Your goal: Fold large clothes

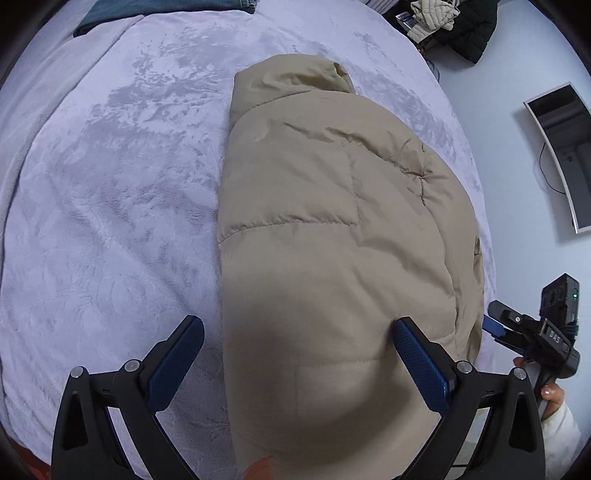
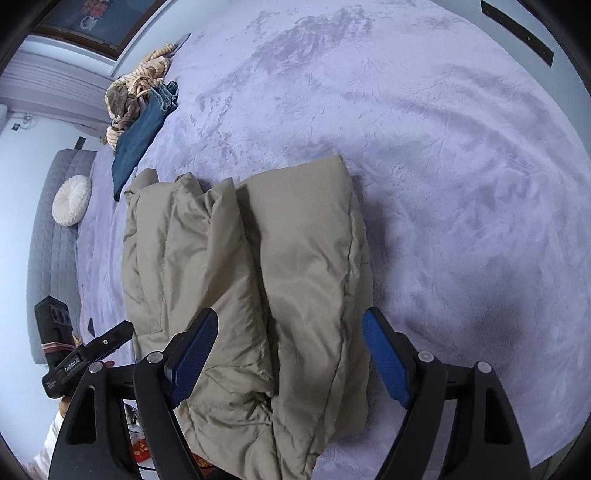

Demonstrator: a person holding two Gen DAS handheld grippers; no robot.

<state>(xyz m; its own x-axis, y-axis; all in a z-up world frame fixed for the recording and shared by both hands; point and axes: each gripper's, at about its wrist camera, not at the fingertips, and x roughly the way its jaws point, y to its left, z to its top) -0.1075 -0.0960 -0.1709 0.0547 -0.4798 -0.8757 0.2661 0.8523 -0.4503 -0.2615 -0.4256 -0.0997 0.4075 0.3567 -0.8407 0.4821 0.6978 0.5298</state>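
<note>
A beige puffer jacket [image 1: 325,229] lies folded on the lavender bed cover [image 1: 110,192], its hood end far from me. My left gripper [image 1: 299,332] is open above the jacket's near end, one finger over the cover, the other over the jacket. In the right wrist view the jacket [image 2: 251,280] shows as a thick folded bundle reaching the bed's near edge. My right gripper [image 2: 290,332] is open, its fingers astride the bundle's near part, holding nothing. Each gripper shows in the other's view: the right one [image 1: 524,328], the left one [image 2: 88,350].
Folded jeans [image 2: 144,136] and a tan patterned garment [image 2: 136,88] lie at the bed's far corner. A round white cushion [image 2: 72,199] rests on a grey quilted seat. Dark and cream jackets [image 1: 454,22] are piled beyond the bed. A mirror [image 1: 565,155] leans on the wall.
</note>
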